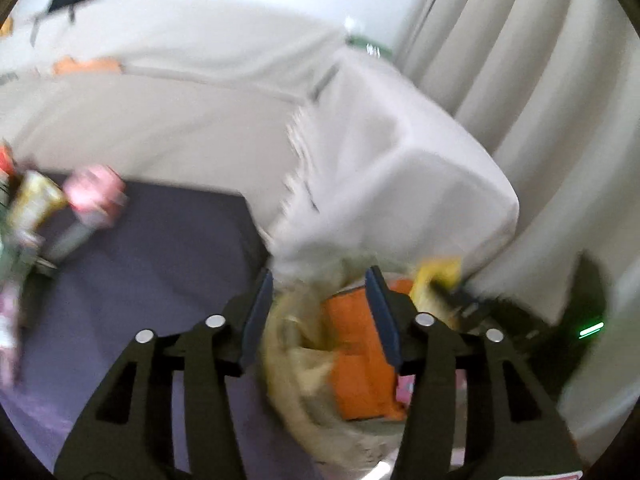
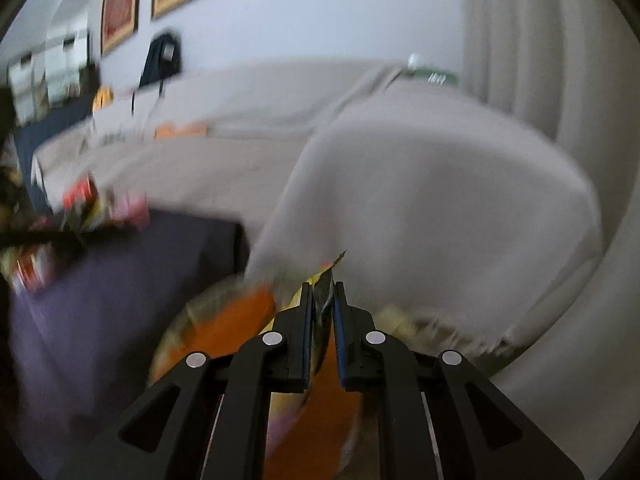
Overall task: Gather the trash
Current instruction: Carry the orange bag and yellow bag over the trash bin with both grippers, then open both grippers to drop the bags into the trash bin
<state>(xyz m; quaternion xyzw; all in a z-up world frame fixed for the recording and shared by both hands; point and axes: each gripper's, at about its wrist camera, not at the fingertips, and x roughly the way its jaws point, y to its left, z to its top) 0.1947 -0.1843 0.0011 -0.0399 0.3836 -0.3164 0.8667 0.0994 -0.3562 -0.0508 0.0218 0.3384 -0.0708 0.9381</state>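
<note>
A woven basket (image 1: 288,380) stands on the floor between a purple-covered table and a sofa arm, with an orange packet (image 1: 360,360) lying inside it. My left gripper (image 1: 319,276) hangs open just over the basket's mouth, and nothing is pinched between its blue pads. The right gripper (image 2: 322,286) is shut on a thin yellow-and-dark wrapper (image 2: 332,264) whose tip sticks up past the fingertips. It hovers over the same basket (image 2: 176,332) and orange packet (image 2: 240,320). That yellow wrapper (image 1: 438,274) also shows in the left wrist view, above the basket's right rim. Both views are blurred.
A purple table cover (image 1: 160,260) fills the left side, with several snack packets (image 1: 94,196) at its far edge. A sofa under a pale throw (image 1: 400,160) stands right behind the basket. Cream curtains (image 1: 540,80) hang on the right.
</note>
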